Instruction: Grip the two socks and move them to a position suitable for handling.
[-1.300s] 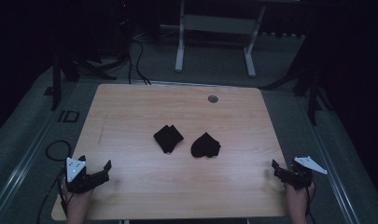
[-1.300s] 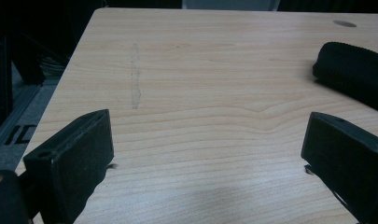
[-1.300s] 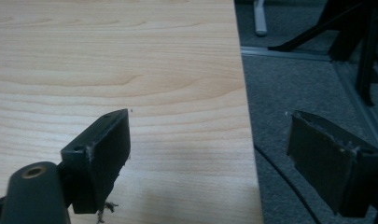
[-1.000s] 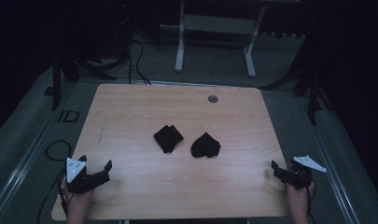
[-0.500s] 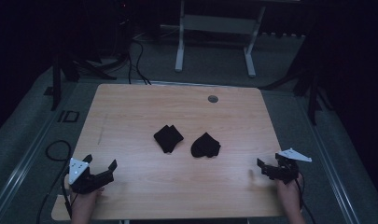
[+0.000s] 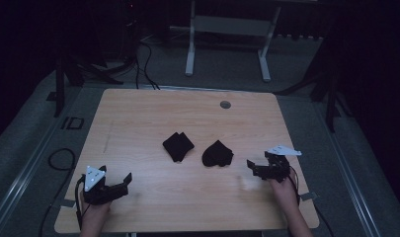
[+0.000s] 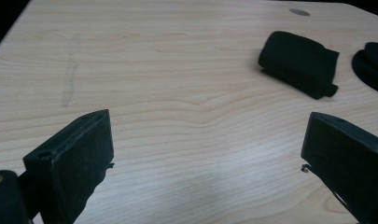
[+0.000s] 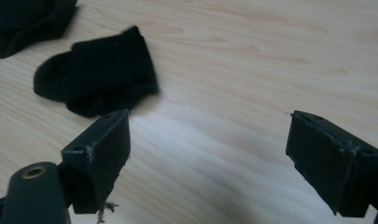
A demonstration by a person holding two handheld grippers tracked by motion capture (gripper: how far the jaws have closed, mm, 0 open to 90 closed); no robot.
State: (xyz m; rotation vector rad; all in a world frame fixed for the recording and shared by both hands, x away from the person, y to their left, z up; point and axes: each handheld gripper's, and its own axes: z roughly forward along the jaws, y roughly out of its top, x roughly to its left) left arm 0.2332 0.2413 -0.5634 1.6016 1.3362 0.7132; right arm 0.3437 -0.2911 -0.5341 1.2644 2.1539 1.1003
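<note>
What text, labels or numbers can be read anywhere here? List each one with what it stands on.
"ID": white marking on the grey floor mat just left of the wooden table; it could also be a plain symbol.
No writing shows on the two black cloth items, the left gripper or the right gripper.

The worktop was pale wood-grain laminate, smooth with a soft sheen. Two black items near its middle, one folded and one rounded, looked like matt knitted cloth. Both grippers' jaws were matt black plastic with scuffed edges.
</note>
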